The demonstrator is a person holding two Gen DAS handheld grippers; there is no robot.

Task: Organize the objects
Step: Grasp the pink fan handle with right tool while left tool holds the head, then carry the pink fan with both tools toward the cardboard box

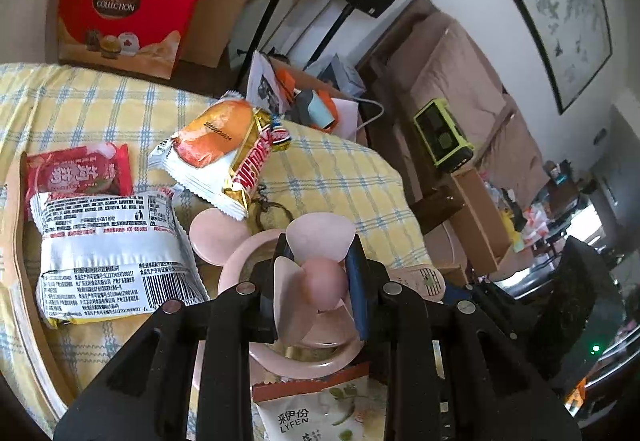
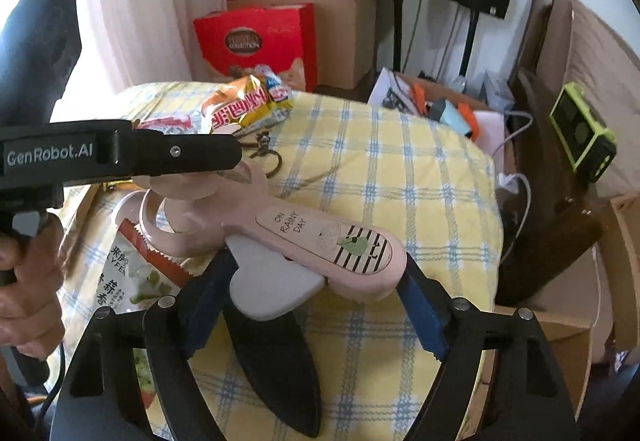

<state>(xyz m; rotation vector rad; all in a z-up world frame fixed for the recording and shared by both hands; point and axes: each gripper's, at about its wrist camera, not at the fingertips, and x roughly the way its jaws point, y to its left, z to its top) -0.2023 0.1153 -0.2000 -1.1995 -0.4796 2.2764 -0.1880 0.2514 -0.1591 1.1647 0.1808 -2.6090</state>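
A yellow checked cloth (image 2: 400,177) covers the table, and everything to be sorted lies on it. Against the wall behind stands a red gift bag (image 1: 124,13). Largest of the loose things is the pink handheld fan (image 2: 320,241), tilted above the cloth with its handle toward the right wrist camera and its ring and blades (image 1: 316,273) toward the left. The left gripper (image 1: 316,261) points downward at a slant and pinches the fan's head, its narrow-set fingers (image 1: 356,281) pressing on the pink blades; in the right wrist view its black body crosses level from the left, with a hand (image 2: 28,273) wrapped round its grip. The right gripper (image 2: 316,293) also slants downward, its blue-padded fingers (image 2: 420,313) spread wide either side of the fan's handle. The right pad is touching or just beside the end of the handle, the left one stands apart from it; whether the right one presses I cannot tell. A white snack packet (image 1: 108,253) lies printed side up at the left, a bread packet (image 1: 212,149) and a gold candy bar (image 1: 256,165) lean together behind the fan, and a green-and-white snack bag (image 1: 316,413) lies under the fan's ring. A key ring (image 2: 268,157) rests on the cloth just past the fan.
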